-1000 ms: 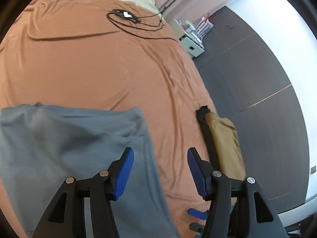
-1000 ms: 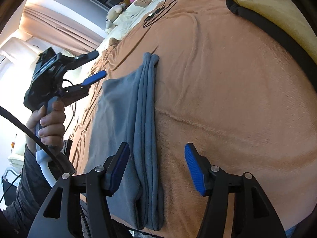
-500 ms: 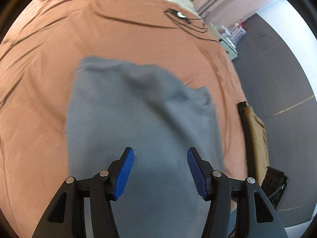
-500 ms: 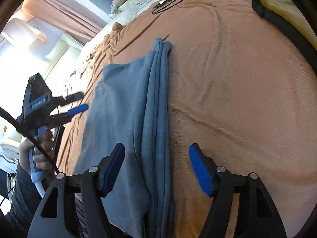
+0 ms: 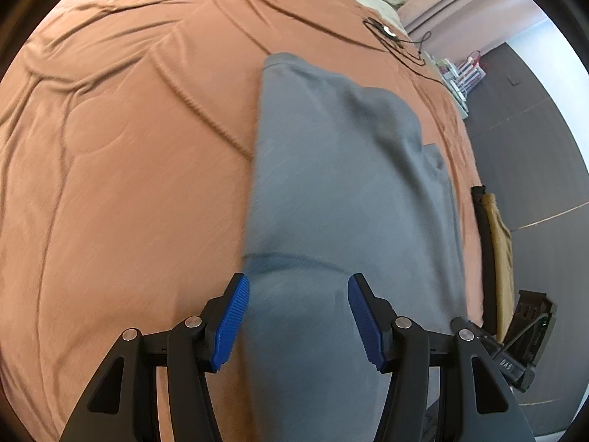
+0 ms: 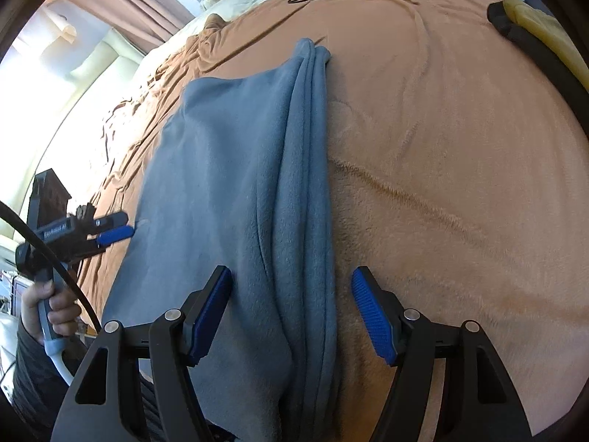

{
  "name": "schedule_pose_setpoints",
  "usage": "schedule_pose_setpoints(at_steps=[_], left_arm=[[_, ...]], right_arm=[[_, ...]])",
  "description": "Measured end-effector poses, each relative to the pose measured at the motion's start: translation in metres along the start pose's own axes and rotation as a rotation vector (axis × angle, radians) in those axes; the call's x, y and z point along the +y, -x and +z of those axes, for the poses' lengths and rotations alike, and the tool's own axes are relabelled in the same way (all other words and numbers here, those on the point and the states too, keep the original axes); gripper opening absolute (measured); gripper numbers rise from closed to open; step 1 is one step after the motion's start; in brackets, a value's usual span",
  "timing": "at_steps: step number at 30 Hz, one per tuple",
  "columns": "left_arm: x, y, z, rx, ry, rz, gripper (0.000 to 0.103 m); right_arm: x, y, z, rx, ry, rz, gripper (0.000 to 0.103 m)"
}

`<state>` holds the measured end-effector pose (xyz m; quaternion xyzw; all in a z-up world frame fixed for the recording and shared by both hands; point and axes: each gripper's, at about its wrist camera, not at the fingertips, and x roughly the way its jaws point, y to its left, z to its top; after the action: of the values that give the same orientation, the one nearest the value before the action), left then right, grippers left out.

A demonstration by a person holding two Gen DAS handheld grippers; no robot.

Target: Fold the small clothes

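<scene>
Grey garment (image 6: pixel 235 191) lies flat on the bed (image 6: pixel 441 147), partly folded: several layers stacked along its right edge (image 6: pixel 313 169), single layer toward the left. My right hand-held gripper (image 6: pixel 291 309) hangs over that stacked edge, jaws apart, nothing held; whether the pads touch cloth I cannot tell. My left hand-held gripper (image 5: pixel 298 316) sits over the garment's near left side (image 5: pixel 331 202), jaws apart, empty. Risks: closing the right on only the top layers would peel the stack apart; uneven lift between the two sides would skew the fold line; the plush bed cover could get pinched in with the cloth. Yellow-and-black item (image 6: pixel 533 29) at the bed's edge is well apart, no interference expected
</scene>
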<state>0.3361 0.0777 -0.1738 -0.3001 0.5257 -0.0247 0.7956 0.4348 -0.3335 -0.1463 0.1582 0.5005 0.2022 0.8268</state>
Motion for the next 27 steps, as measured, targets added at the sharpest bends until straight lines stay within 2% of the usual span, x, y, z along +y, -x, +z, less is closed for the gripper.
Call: schedule_pose_setpoints(at_steps=[5,7,10,12,13,17,20,27], left_arm=[[0.015,0.007,-0.012,-0.008,0.027,-0.002,0.058],[0.021,0.008,-0.017,-0.005,0.042,-0.010,0.058],[0.026,0.010,-0.023,-0.009,0.049,-0.032,0.058],[0.029,0.013,-0.027,-0.010,0.056,-0.046,0.058],[0.030,0.014,-0.029,-0.009,0.064,-0.054,0.058],[0.036,0.021,-0.037,-0.005,0.068,-0.074,0.058],[0.040,0.022,-0.041,0.016,0.081,-0.095,0.058],[0.043,0.022,-0.056,0.056,0.109,-0.192,0.057]], right_arm=[[0.001,-0.001,-0.007,-0.002,-0.001,-0.009,0.061],[0.002,-0.002,-0.008,0.003,0.004,-0.004,0.052],[0.001,-0.001,-0.008,-0.002,0.010,-0.011,0.044],[-0.002,0.001,-0.008,-0.018,-0.004,0.006,0.023],[-0.004,0.002,-0.009,-0.027,-0.016,0.021,0.020],[-0.006,0.004,-0.016,-0.061,-0.027,0.024,0.019],[-0.007,0.001,-0.019,-0.052,-0.035,0.036,0.019],[-0.020,-0.001,-0.016,-0.016,-0.069,0.096,0.028]])
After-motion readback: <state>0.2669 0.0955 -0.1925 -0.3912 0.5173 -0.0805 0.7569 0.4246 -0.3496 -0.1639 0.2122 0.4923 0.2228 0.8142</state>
